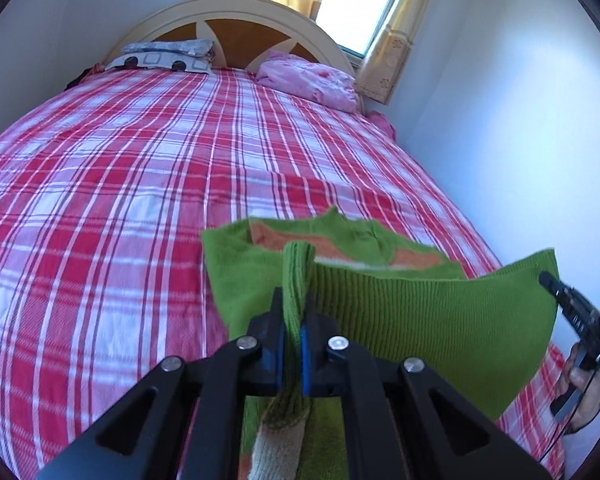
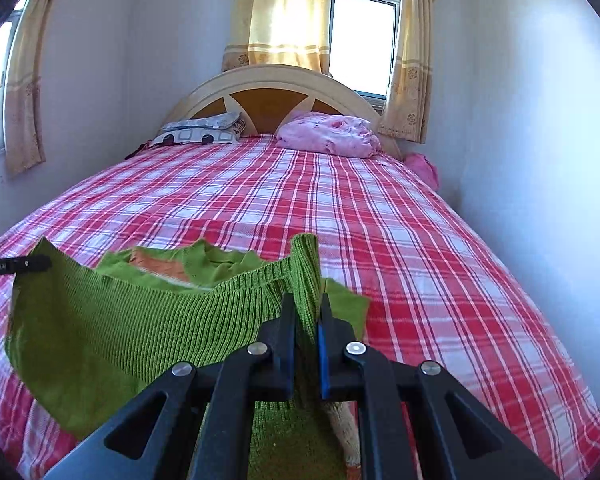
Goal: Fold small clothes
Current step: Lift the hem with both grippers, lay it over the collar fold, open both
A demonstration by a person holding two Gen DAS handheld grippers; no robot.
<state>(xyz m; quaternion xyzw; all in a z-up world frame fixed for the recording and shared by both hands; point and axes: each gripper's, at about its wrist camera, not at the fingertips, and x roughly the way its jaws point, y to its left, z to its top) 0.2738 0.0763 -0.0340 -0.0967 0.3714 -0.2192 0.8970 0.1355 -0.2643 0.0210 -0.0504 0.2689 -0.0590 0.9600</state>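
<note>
Green knit, a small sweater [image 1: 420, 312], hangs stretched between the two grippers above the near end of the bed [image 1: 120, 168]. Its lower part lies on the red and white checked bedspread, with an orange and cream stripe showing at about twelve o'clock from the left gripper [image 1: 296, 312]. That gripper's jaws are closed on one corner of the ribbed hem, the cloth bunched upright between the blue pads, and a cream cuff hangs below them at six o'clock. From there the hem runs toward three o'clock to the right gripper [image 2: 306, 312], whose jaws are likewise closed on the opposite corner, the knit standing up between them. In the left wrist view a hand [image 1: 580, 384] holds that gripper's handle at the four o'clock edge. Far across the bed at twelve o'clock sit a patterned pillow [image 1: 168, 56] and a pink bundle [image 1: 312, 80] against the arched headboard [image 1: 240, 12], with yellow curtains [image 2: 288, 12] and a window [image 2: 364, 40] behind.
</note>
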